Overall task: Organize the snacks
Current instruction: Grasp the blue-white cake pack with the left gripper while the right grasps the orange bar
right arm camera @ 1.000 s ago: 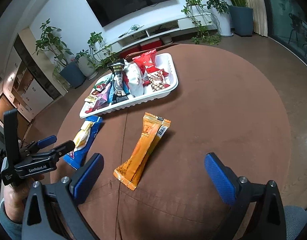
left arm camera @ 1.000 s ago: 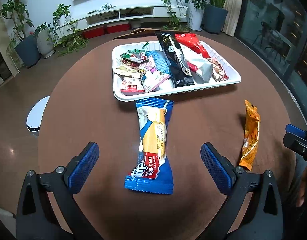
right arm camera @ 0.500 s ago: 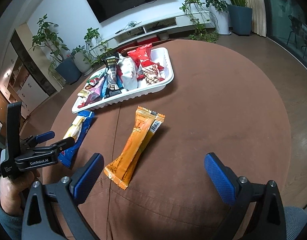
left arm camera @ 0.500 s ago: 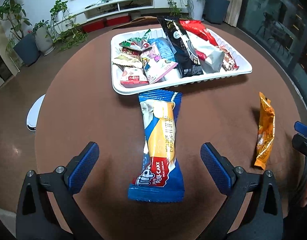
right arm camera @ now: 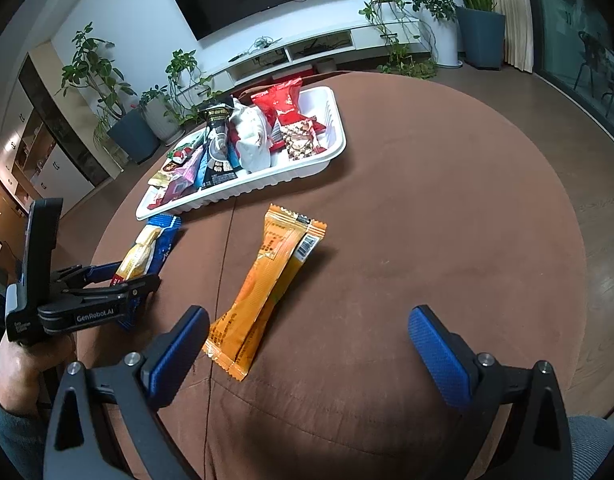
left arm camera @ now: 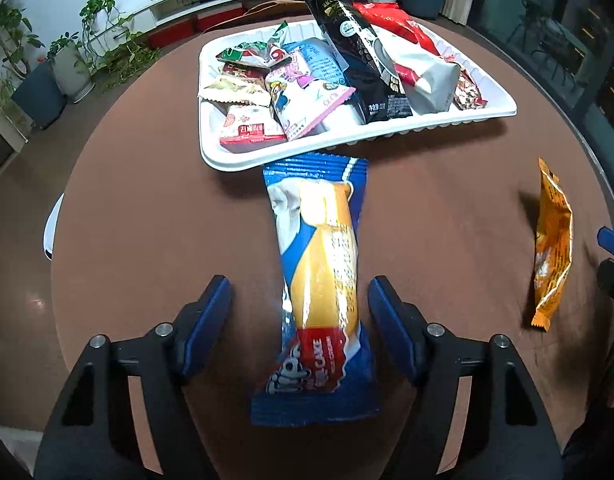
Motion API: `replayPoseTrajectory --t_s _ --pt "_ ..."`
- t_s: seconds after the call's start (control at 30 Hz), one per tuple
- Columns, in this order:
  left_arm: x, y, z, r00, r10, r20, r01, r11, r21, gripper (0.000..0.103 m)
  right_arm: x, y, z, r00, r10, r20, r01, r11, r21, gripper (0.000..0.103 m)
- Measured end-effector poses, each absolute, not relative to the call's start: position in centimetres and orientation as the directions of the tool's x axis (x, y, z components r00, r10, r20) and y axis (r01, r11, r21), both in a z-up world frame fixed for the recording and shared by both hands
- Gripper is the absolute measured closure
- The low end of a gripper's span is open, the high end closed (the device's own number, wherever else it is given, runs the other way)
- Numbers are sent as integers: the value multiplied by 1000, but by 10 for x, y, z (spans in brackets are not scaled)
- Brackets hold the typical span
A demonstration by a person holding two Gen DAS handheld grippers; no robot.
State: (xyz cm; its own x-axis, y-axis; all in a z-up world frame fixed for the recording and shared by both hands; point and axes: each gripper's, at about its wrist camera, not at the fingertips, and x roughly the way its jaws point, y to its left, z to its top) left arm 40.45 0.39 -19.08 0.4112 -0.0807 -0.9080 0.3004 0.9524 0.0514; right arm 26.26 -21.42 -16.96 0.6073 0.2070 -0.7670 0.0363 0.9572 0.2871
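Note:
A blue roll-cake packet (left arm camera: 319, 272) lies lengthwise on the brown table, its far end touching the white tray (left arm camera: 347, 146) full of snacks. My left gripper (left arm camera: 305, 312) straddles the packet's middle and its jaws are closing. The right pad (left arm camera: 387, 316) is almost at the wrapper, while the left pad (left arm camera: 219, 312) still stands apart from it. An orange packet (right arm camera: 267, 288) lies flat just ahead of my right gripper (right arm camera: 307, 340), which is open and holds nothing. In the right wrist view the left gripper (right arm camera: 107, 284) sits low over the blue packet (right arm camera: 151, 252), near the tray (right arm camera: 267, 190).
The round brown table (left arm camera: 147, 220) has bare cloth to the right of the tray and the orange packet (left arm camera: 553, 240). A white round object (left arm camera: 51, 228) sits off the table's left edge. Potted plants (right arm camera: 119, 120) and a low TV shelf stand beyond.
My left gripper has come down and forward over the blue packet, and its jaws have narrowed around it. The right gripper has stayed open, its view shifting only slightly.

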Motion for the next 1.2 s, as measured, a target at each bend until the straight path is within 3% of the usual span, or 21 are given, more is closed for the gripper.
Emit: replayPoseTrajectory --t_s 0.07,0.17,0.23,0.33,0.6,0.83,1.2 --pt "411 3 -192 409 -88 -908 310 950 48 36 263 -214 -170 607 205 -768 36 958 285 1" --pt "419 0 -193 401 -121 -908 324 946 17 51 263 -215 -170 605 204 -769 36 958 283 1" --pt "422 -1 -193 397 -142 -907 339 941 2 68 264 -215 -171 604 203 -771 37 959 282 2" --pt "428 -6 -193 398 -140 -907 361 933 14 74 265 -213 -172 600 202 -774 37 960 279 2" --pt "427 2 -196 414 -187 -891 355 934 -31 77 269 -208 -172 594 203 -779 29 962 273 3" --pt "411 19 -197 420 -272 -866 316 938 -141 77 286 -197 -176 570 207 -795 16 965 263 8" --pt "386 9 -208 425 -354 -833 307 922 -236 77 311 -154 -190 497 121 -860 -60 993 105 41"
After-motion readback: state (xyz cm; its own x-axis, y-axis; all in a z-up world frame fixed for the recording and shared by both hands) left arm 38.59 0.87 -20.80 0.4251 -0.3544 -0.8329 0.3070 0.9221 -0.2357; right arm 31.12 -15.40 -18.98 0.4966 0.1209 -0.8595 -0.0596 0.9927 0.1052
